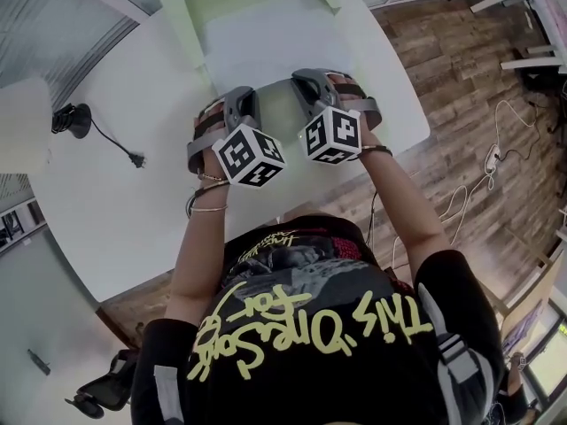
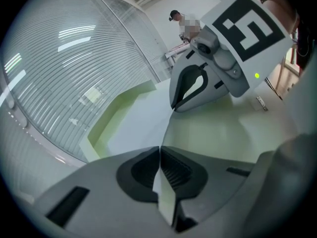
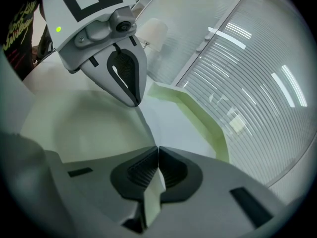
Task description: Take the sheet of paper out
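A white sheet of paper (image 1: 266, 47) lies in a pale green folder (image 1: 188, 25) at the far side of the white table (image 1: 115, 211). Both grippers sit side by side at the sheet's near edge. My left gripper (image 1: 241, 96) is shut, with a thin white strip of the sheet (image 2: 166, 195) pinched between its pads. Just to its right, my right gripper (image 1: 307, 78) is shut on the same edge (image 3: 151, 195). That edge runs as a raised line from one set of jaws to the other. Each gripper view shows the other gripper: the right one (image 2: 174, 107) and the left one (image 3: 134, 103).
A black device (image 1: 71, 118) with a cable and plug (image 1: 136, 158) lies on the table's left part. The table's right edge (image 1: 416, 104) drops to a wooden floor. A glass wall with blinds (image 2: 64, 63) stands behind the folder. A person (image 2: 177, 20) stands far off.
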